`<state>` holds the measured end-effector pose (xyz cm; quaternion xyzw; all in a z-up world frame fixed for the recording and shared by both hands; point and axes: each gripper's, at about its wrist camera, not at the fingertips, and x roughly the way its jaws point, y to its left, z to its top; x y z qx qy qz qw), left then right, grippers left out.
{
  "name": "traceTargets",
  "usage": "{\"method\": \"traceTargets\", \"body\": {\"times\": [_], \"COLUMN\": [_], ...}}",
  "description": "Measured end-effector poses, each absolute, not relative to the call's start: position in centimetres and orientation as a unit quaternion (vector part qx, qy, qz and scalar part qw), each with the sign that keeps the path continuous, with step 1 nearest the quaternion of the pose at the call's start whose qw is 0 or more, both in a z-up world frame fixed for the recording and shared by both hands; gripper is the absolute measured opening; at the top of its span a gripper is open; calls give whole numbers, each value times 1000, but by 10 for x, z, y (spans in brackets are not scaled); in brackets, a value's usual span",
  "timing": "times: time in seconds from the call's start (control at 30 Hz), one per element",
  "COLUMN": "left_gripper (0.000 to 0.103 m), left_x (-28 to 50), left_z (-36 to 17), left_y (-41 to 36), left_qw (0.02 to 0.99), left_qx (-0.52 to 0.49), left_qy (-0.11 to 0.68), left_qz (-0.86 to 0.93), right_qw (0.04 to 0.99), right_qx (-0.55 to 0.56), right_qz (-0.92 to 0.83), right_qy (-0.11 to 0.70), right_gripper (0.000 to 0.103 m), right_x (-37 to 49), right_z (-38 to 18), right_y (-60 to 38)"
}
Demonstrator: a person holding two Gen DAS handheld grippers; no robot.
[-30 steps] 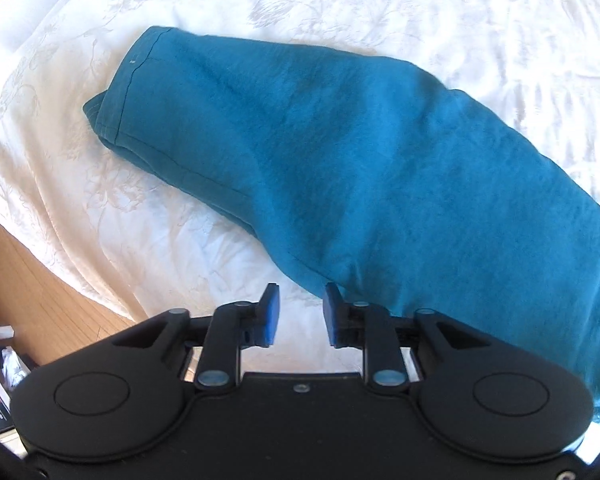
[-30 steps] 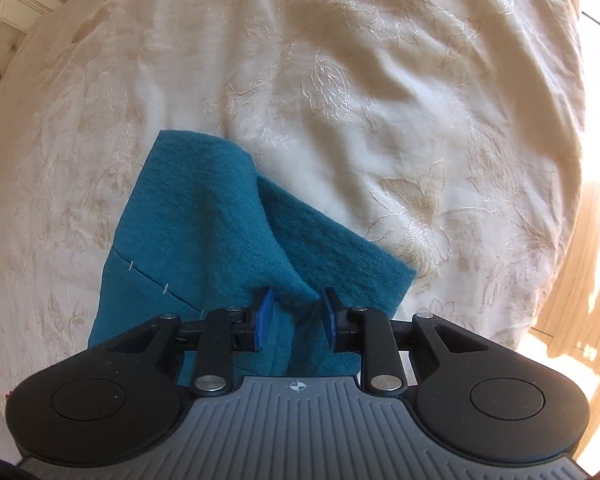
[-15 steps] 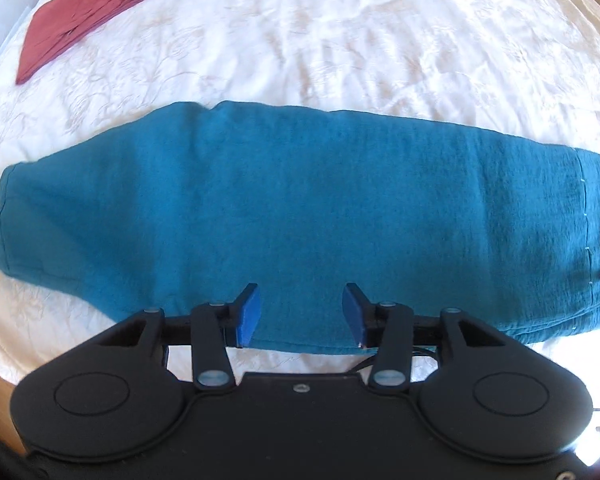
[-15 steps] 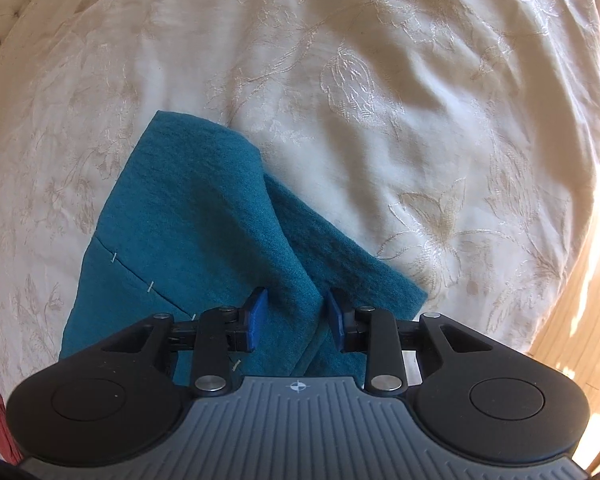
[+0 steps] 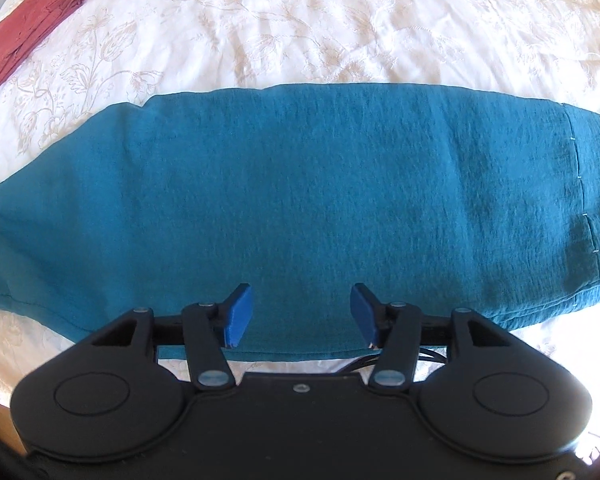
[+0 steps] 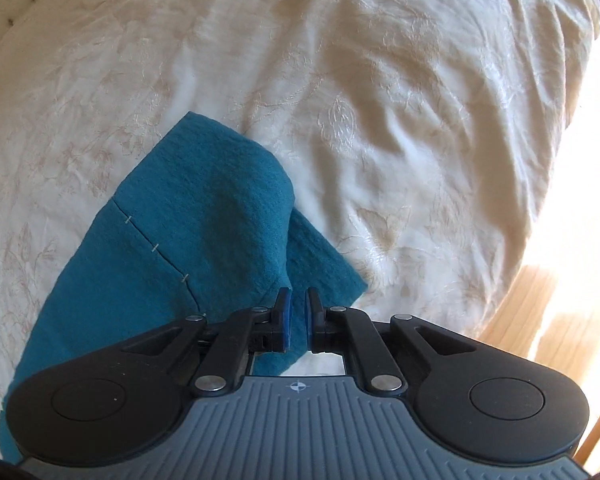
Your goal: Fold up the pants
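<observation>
Left claw [image 5: 298,316] points down over the near edge of the teal pants [image 5: 300,208], which lie flat across the bedspread [image 5: 340,32] ahead of it; its jaws have just been opening and stand spread, nothing between them. Right claw [image 6: 296,316] has just been closing, jaws nearly together and pinching a raised fold at the pants' hem end. Red cloth [image 5: 32,28] far upper left of the left claw.

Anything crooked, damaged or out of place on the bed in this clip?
Only one thing: at the hem end of the teal pants, the top layer is skewed, so a corner of the layer beneath pokes out toward the bed's edge. The red garment lies apart on the bedspread. No damage shows.
</observation>
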<state>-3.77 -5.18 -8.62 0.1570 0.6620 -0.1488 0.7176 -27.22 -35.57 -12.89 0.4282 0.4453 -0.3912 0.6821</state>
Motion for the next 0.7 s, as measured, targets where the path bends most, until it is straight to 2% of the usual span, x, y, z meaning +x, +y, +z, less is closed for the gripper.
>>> {"method": "traceTargets", "body": {"times": [0.03, 0.1, 0.3, 0.37, 0.4, 0.43, 0.6, 0.7], "left_gripper": [60, 61, 64, 64, 64, 64, 65, 65], "left_x": [-38, -37, -39, -40, -39, -39, -39, -40], "left_z": [-86, -88, -89, -90, -91, -91, -88, -89], "left_y": [-52, -52, -51, -52, -53, -54, -61, -63], "left_qw": [718, 719, 717, 716, 716, 715, 716, 715], "left_qx": [157, 160, 155, 155, 157, 160, 181, 185], "left_qy": [661, 661, 666, 666, 666, 665, 655, 654], "left_qz": [-148, -145, -137, -138, -140, -142, -160, -166], "right_qw": [679, 674, 671, 669, 675, 684, 726, 717], "right_qx": [447, 449, 474, 482, 474, 454, 382, 350], "right_qz": [-385, -386, -363, -356, -355, -356, -361, -372], "right_qy": [437, 442, 441, 439, 440, 446, 444, 473], "right_gripper": [27, 38, 38, 35, 12, 6, 6, 6], "right_x": [-272, -268, -253, -246, -242, -237, -244, -249], "right_z": [-133, -141, -155, -155, -152, -146, -96, -101], "right_y": [-358, -362, -370, -368, -366, -362, -334, -321]}}
